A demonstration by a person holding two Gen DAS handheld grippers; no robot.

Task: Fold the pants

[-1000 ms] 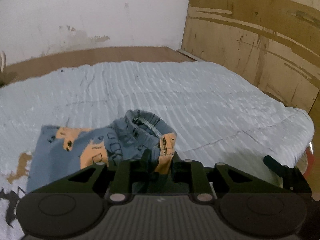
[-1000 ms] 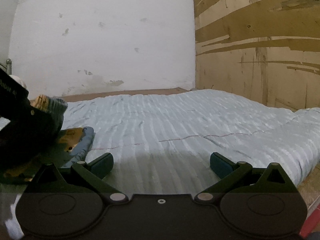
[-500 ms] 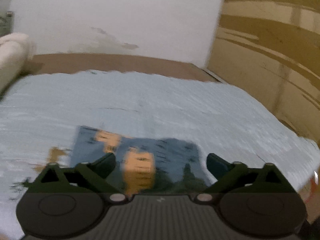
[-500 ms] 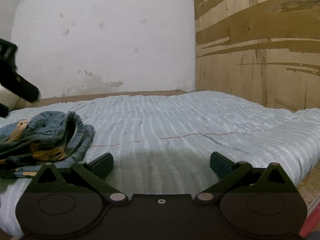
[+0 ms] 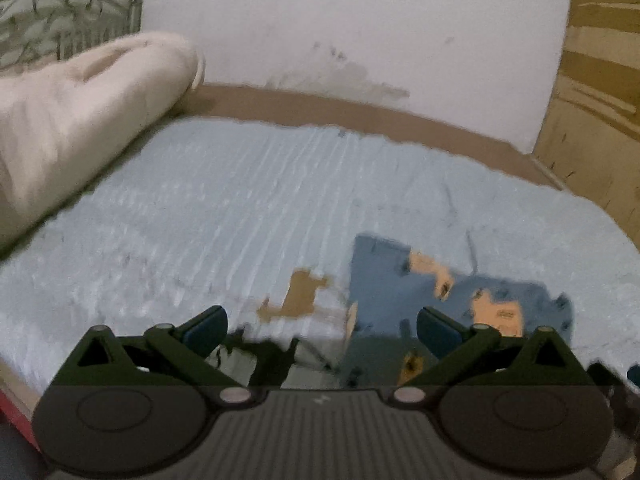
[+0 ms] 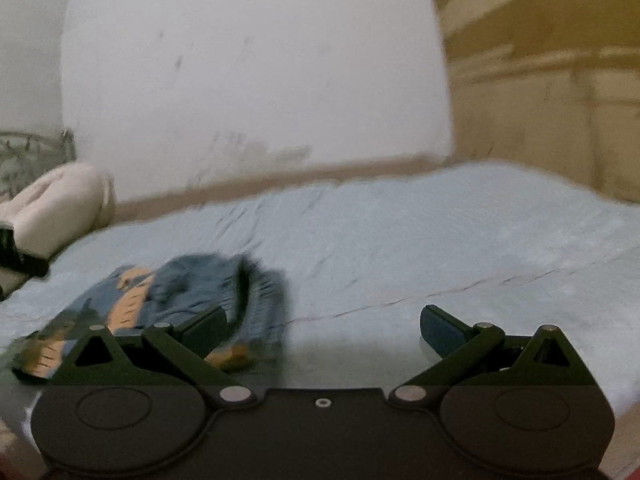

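The small blue pants point(image 5: 460, 300) with orange patches lie folded on the light blue bedspread point(image 5: 248, 208). In the left wrist view they sit low and to the right, partly behind my right fingertip. My left gripper point(image 5: 320, 330) stands wide open with nothing between its fingers. In the right wrist view the pants point(image 6: 192, 296) lie rumpled at the lower left, behind the left fingertip. My right gripper point(image 6: 324, 330) is open and empty over bare bedspread point(image 6: 440, 248). Both views are blurred.
A rolled cream blanket point(image 5: 80, 120) lies at the left end of the bed, before a metal bed frame point(image 5: 60, 20). A white wall point(image 5: 360, 32) stands behind, a plywood panel point(image 6: 560, 100) to the right. The bed's near edge runs along the bottom left.
My left gripper let go of the pants' waistband, opened wide and swung left; the pants dropped flat on the bed. The right gripper turned left and rose a little, staying open.
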